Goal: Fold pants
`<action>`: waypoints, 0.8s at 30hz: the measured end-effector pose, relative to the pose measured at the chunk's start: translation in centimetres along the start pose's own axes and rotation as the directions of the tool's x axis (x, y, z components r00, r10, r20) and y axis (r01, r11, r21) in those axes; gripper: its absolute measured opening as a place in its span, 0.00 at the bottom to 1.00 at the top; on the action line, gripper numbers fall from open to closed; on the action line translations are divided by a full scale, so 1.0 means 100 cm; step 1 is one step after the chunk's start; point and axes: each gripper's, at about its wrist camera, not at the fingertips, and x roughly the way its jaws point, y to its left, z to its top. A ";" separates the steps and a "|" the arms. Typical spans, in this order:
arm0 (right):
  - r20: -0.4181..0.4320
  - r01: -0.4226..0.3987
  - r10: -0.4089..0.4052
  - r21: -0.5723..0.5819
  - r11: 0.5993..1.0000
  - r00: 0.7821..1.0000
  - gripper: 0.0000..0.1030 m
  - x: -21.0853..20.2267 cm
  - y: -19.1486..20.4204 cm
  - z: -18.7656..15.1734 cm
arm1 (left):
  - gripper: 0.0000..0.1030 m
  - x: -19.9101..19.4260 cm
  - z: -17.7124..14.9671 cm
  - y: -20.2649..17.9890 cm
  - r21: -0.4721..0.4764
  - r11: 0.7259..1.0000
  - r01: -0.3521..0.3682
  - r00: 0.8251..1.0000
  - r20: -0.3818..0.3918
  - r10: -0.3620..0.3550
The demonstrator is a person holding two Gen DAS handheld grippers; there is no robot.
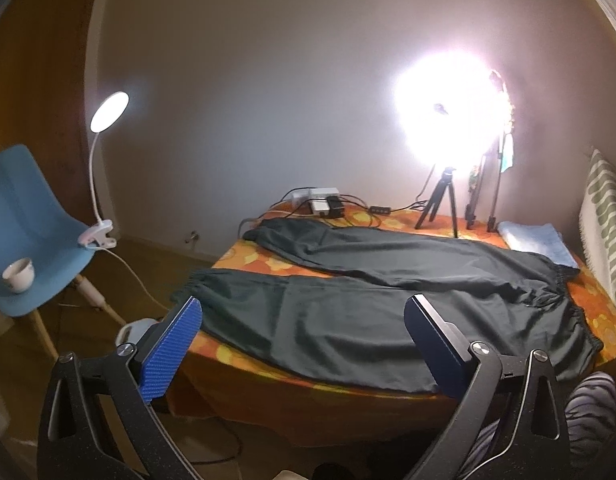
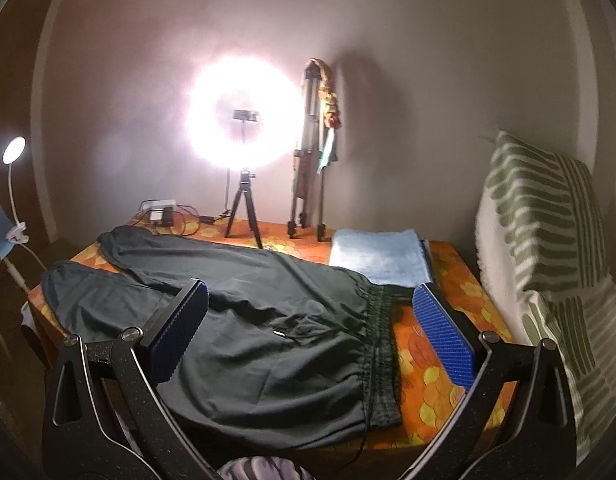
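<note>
The pants (image 1: 388,300) are lying flat and unfolded on the table (image 1: 596,320), which is wearing an orange flowered cloth; the two legs are reaching toward nine o'clock and the waistband (image 2: 382,344) is sitting toward three o'clock. The left gripper (image 1: 303,316) is hovering above the near leg with its jaws spread wide and gripping nothing. The right gripper (image 2: 312,304) is hanging over the waist end, jaws likewise spread and empty. At twelve o'clock a ring light (image 2: 245,116) is glaring on a small tripod (image 2: 243,212), with a folded blue towel (image 2: 380,256) lying just beyond the waistband. At nine o'clock a blue chair (image 1: 23,232) is carrying a clip lamp (image 1: 107,120) and a cup (image 1: 19,274).
</note>
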 end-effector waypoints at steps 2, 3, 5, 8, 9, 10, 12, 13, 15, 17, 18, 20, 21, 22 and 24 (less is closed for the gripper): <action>-0.006 -0.022 0.022 -0.020 1.000 1.000 1.00 0.009 0.002 0.006 | 0.96 0.008 0.004 0.008 -0.007 1.000 -0.005 1.000 -0.013 0.005; -0.010 -0.036 0.036 -0.028 0.999 0.999 1.00 0.014 0.003 0.009 | 0.95 0.012 0.006 0.013 -0.011 1.000 -0.008 1.000 -0.020 0.008; -0.021 -0.068 0.067 -0.031 0.997 0.998 1.00 0.025 0.005 0.016 | 0.92 0.021 0.010 0.018 -0.012 1.000 -0.013 0.999 -0.035 0.013; -0.043 -0.114 0.113 -0.019 0.993 0.993 1.00 0.046 0.008 0.025 | 0.89 0.039 0.017 0.025 0.004 1.000 -0.001 0.998 -0.067 0.001; -0.046 -0.123 0.122 -0.020 0.992 0.991 1.00 0.053 0.009 0.028 | 0.88 0.044 0.018 0.028 0.002 1.000 -0.001 0.997 -0.077 0.001; -0.048 -0.130 0.128 -0.026 0.991 0.991 1.00 0.059 0.011 0.030 | 0.88 0.052 0.019 0.032 -0.009 1.000 -0.004 0.996 -0.091 0.003; -0.054 -0.151 0.148 -0.055 0.987 0.987 1.00 0.072 0.019 0.035 | 0.87 0.065 0.020 0.040 -0.031 1.000 -0.007 0.993 -0.116 0.003; -0.060 -0.164 0.160 -0.074 0.984 0.985 1.00 0.080 0.024 0.036 | 0.84 0.074 0.021 0.045 -0.043 0.999 -0.011 0.991 -0.133 0.005; -0.077 -0.187 0.179 -0.116 0.976 0.981 1.00 0.097 0.036 0.040 | 0.82 0.089 0.023 0.051 -0.062 0.998 -0.009 0.987 -0.158 -0.001; -0.099 -0.204 0.191 -0.140 0.969 0.977 1.00 0.116 0.045 0.043 | 0.82 0.104 0.027 0.054 -0.073 0.997 -0.006 0.984 -0.176 -0.007; -0.113 -0.218 0.203 -0.147 0.965 0.973 1.00 0.124 0.049 0.045 | 0.82 0.110 0.030 0.055 -0.072 0.997 -0.005 0.983 -0.181 -0.008; -0.141 -0.255 0.234 -0.155 0.955 0.962 1.00 0.144 0.054 0.052 | 0.82 0.126 0.038 0.055 -0.065 0.998 -0.010 0.982 -0.191 -0.003; -0.152 -0.262 0.239 -0.159 0.952 0.959 1.00 0.154 0.056 0.056 | 0.82 0.132 0.041 0.055 -0.061 0.998 -0.007 0.981 -0.195 -0.005; -0.161 -0.273 0.248 -0.163 0.948 0.955 1.00 0.164 0.057 0.060 | 0.81 0.139 0.045 0.054 -0.055 0.998 -0.004 0.979 -0.202 -0.007; -0.184 -0.297 0.267 -0.161 0.941 0.946 1.00 0.187 0.058 0.067 | 0.81 0.154 0.052 0.051 -0.042 0.999 0.008 0.977 -0.212 -0.017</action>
